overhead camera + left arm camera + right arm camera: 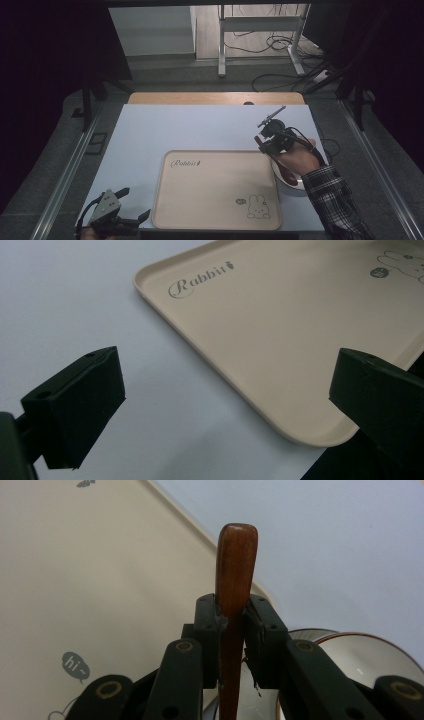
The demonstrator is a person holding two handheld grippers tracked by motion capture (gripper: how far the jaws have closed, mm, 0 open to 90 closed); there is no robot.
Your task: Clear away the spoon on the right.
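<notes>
Your right gripper (231,625) clamps a reddish-brown wooden handle (235,575), rounded end past the jaws. Below it sits a white bowl (292,186) with a dark rim, touching the 3 o'clock edge of the beige rabbit-printed tray (215,192), which lies flat at the table's 6 o'clock.

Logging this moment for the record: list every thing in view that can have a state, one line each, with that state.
Left gripper: open, holding nothing, beside the tray's near left corner.
Right gripper: shut on the wooden handle.
Wooden handle: clamped between the jaws, its far end free.
Tray: flat on the table, empty.
Bowl: upright by the tray's right edge.
</notes>
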